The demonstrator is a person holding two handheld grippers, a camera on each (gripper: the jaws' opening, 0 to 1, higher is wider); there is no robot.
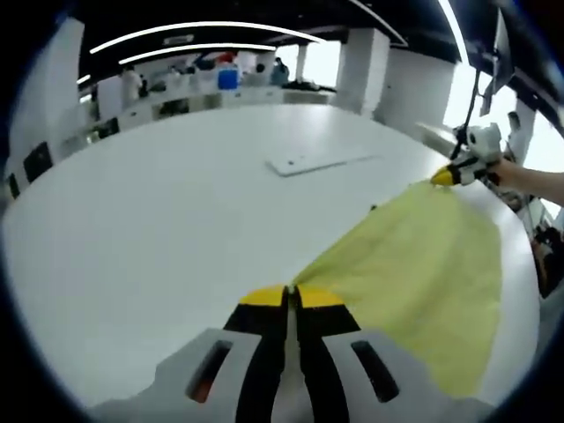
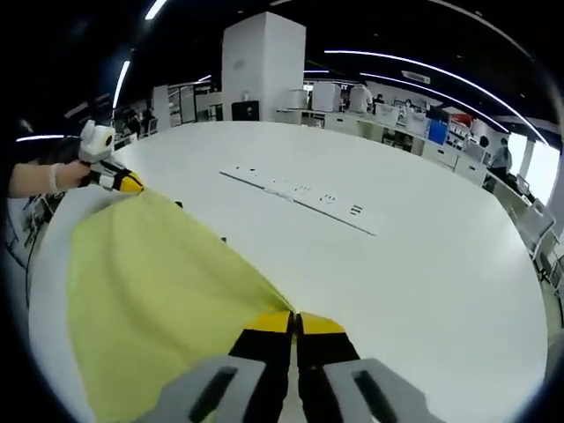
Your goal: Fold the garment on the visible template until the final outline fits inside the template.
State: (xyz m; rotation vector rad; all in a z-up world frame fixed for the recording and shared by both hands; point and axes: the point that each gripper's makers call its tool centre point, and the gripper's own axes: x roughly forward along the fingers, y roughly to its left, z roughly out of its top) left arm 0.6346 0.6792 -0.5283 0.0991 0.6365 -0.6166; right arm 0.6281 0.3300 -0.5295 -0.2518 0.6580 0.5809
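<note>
Bright, even light falls from long ceiling strip lights (image 1: 203,31), and windows (image 1: 322,62) glare white. Straight lines bow under the fisheye lens. The background is softly blurred

An open-plan lab or office. Beyond the jaws lie a white table (image 2: 423,264), pillar (image 2: 263,66), benches (image 1: 203,97) and strip lights (image 1: 203,28).

Yellow garment (image 1: 414,273) ran out of the left gripper view at 5 o'clock; in the right gripper view it was cut off at 7 o'clock; template under it was hidden; the flat white strip (image 2: 300,191) on the table (image 2: 423,264) carried marks too small to read; far desks were blurred.
</note>
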